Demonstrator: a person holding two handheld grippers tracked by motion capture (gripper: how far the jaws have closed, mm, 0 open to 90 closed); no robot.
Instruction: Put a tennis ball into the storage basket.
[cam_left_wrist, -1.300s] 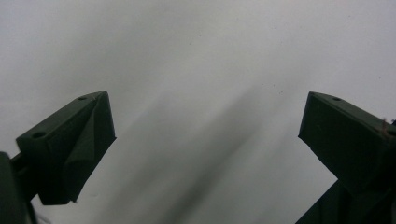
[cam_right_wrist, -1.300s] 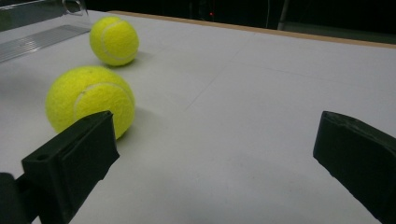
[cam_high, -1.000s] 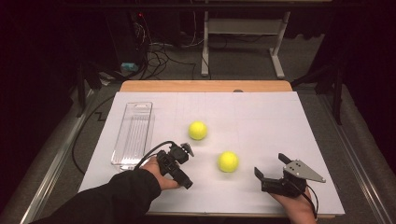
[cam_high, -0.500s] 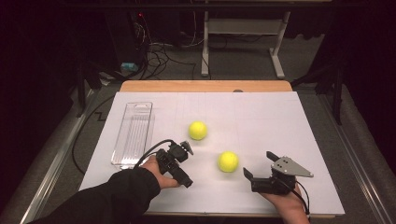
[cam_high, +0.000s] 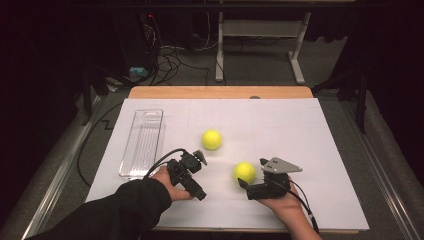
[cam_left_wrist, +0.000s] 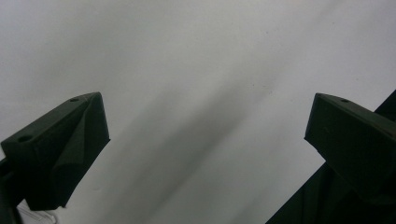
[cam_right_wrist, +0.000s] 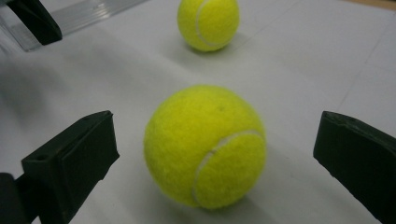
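The right gripper (cam_high: 243, 176) has its jaws wide apart, and the near ball (cam_high: 244, 172) lies on the white sheet (cam_high: 300, 130) between them, not touching them. The far ball (cam_high: 212, 139) lies to the left and farther. The left gripper (cam_high: 200, 159) is also wide apart, holding nothing, just right of the tray (cam_high: 142, 142).

My right gripper (cam_high: 245, 179) has slid left across the table until the nearer tennis ball (cam_high: 244, 172) sits just ahead between its spread jaws; a second ago it lay well off.
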